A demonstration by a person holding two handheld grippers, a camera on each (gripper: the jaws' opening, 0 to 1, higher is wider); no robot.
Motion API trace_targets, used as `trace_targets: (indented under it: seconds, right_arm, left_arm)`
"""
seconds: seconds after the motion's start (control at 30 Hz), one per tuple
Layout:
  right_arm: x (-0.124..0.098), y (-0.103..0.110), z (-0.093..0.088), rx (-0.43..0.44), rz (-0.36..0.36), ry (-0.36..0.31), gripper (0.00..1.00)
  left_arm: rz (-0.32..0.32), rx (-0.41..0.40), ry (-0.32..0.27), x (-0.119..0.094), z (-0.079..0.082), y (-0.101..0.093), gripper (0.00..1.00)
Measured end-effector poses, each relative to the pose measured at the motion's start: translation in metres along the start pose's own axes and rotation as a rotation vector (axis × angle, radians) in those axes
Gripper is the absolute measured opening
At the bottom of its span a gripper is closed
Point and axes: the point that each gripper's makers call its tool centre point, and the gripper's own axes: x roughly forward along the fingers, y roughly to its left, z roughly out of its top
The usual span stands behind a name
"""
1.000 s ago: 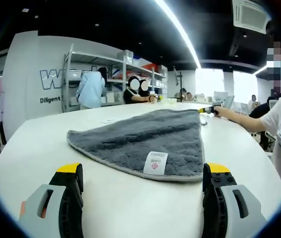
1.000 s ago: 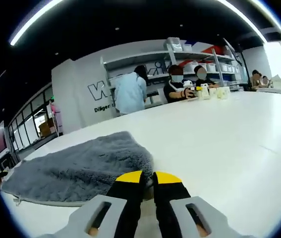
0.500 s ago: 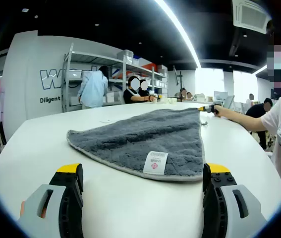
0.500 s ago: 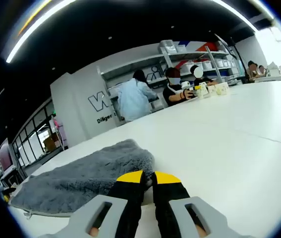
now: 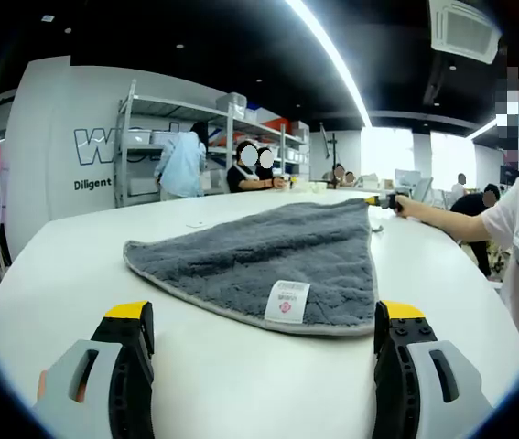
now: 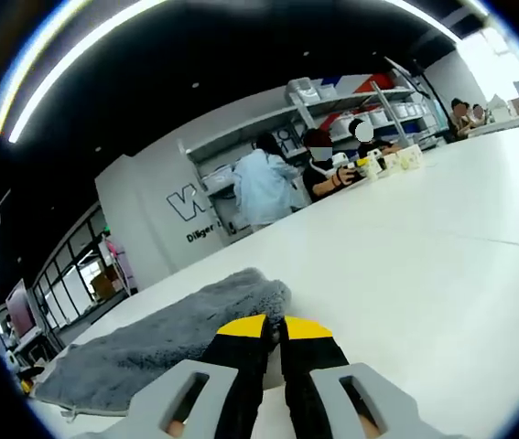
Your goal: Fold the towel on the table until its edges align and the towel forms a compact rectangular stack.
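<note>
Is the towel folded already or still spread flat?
Spread: the towel lies as one flat layer on the table, its label showing at the near edge.

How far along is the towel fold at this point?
Barely begun. Nothing looks folded: the grey towel lies spread flat on the white table. In hand: the right tool is shut on the towel's far corner, while the left tool waits open by the near edge. Every fold remains.

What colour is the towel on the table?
Grey towel, with a white label; clearest in the left gripper view.
</note>
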Motion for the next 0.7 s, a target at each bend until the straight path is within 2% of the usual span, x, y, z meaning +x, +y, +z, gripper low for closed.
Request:
trace_targets:
  seconds: [0.13,0.17,0.37,0.7]
  right_arm:
    - [0.000,0.005,0.003,0.004,0.016,-0.018,0.01]
    - [0.000,0.009,0.002,-0.023,0.022,-0.020,0.01]
    - [0.000,0.022,0.001,-0.041,0.063,-0.029,0.01]
    - [0.004,0.048,0.000,-0.017,0.133,-0.041,0.01]
  left_arm:
    - [-0.002,-0.005,-0.007,-0.001,0.001,-0.001,0.99]
    - [-0.002,-0.008,-0.007,-0.002,0.001,0.001,0.99]
    - [0.001,-0.019,-0.018,-0.005,0.003,0.007,0.99]
    - [0.001,-0.019,-0.019,-0.005,0.004,0.011,0.99]
